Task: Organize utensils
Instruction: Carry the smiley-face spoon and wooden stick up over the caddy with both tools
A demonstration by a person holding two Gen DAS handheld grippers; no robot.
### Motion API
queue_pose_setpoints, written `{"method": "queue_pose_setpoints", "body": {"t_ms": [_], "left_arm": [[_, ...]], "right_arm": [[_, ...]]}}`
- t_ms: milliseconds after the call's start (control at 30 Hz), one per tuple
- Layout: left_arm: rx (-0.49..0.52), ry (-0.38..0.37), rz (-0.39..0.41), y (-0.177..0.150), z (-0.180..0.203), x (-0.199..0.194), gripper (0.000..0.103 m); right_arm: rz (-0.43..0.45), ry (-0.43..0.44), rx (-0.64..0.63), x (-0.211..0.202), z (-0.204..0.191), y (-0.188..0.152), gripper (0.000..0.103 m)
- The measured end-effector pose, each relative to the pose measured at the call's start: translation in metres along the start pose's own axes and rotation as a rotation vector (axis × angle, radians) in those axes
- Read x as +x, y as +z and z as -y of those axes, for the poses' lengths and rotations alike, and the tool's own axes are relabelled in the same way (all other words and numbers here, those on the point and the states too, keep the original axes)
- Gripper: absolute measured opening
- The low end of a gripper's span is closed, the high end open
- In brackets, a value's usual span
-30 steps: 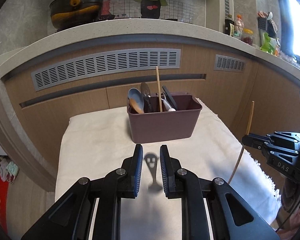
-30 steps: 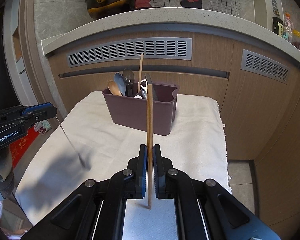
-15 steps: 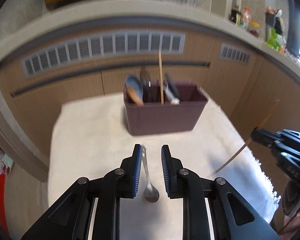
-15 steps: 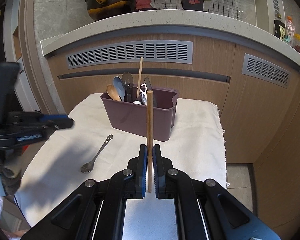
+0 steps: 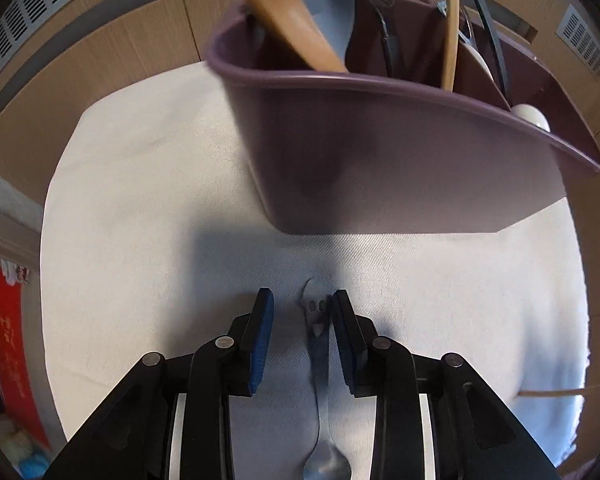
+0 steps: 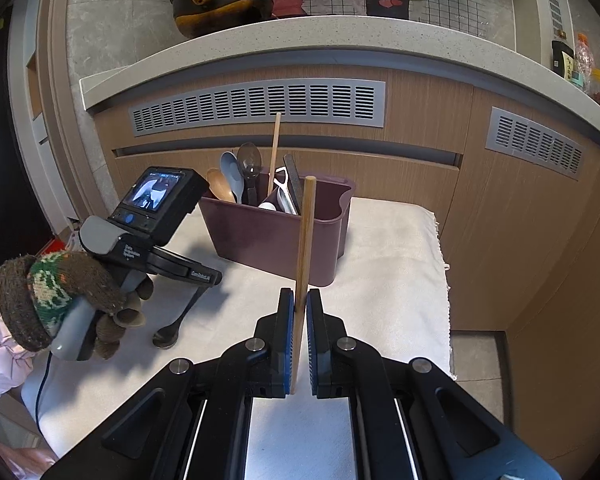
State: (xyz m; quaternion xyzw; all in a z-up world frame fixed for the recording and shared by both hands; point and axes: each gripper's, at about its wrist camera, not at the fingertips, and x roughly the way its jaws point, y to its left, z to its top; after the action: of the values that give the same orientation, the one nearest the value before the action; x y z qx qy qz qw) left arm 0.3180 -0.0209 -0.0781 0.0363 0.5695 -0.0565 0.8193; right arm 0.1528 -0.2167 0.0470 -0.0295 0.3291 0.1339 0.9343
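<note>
A metal spoon [image 5: 314, 308] lies flat on the white cloth [image 5: 140, 240], its pierced handle end toward the purple utensil caddy [image 5: 400, 168]. My left gripper [image 5: 303, 302] points steeply down over that handle. Its jaws are opening, with the handle between them near the right pad and not pressed. In the right wrist view the same spoon [image 6: 176, 320] lies under the left gripper [image 6: 214, 279], which a gloved hand [image 6: 72, 292] holds. My right gripper [image 6: 297, 300] is shut on an upright wooden chopstick [image 6: 305, 240], in front of the caddy [image 6: 276, 240].
The caddy holds a wooden spoon [image 5: 292, 24], a blue spoon, a dark ladle, a chopstick [image 6: 275, 148] and other utensils. The cloth's frayed edge [image 6: 440, 264] drops off at the right. Wooden cabinet fronts and a counter with a pot [image 6: 220, 0] stand behind.
The spoon left the left gripper and now lies on the cloth. The left gripper dropped and tilted down over its handle, closer to the caddy, with its jaws wider. The right gripper kept still.
</note>
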Motion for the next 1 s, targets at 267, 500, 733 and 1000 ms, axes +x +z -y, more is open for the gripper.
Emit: {"method": "queue_pose_setpoints", "body": {"t_ms": [267, 500, 733, 1000], "left_arm": [[0.058, -0.009, 0.141, -0.023, 0.025, -0.011, 0.019], [-0.029, -0.069, 0.373, -0.065, 0.016, -0.071, 0.019], [-0.048, -0.109, 0.568, -0.082, -0.003, -0.128, 0.019], [-0.057, -0.151, 0.603, -0.067, -0.009, -0.146, 0.019]], "right_arm": [[0.001, 0.006, 0.008, 0.005, 0.001, 0.002, 0.007], [0.010, -0.004, 0.010, 0.004, 0.001, 0.006, 0.007], [0.019, -0.018, 0.007, 0.004, -0.006, 0.016, 0.006], [-0.023, -0.036, -0.005, 0.020, -0.003, 0.019, 0.007]]}}
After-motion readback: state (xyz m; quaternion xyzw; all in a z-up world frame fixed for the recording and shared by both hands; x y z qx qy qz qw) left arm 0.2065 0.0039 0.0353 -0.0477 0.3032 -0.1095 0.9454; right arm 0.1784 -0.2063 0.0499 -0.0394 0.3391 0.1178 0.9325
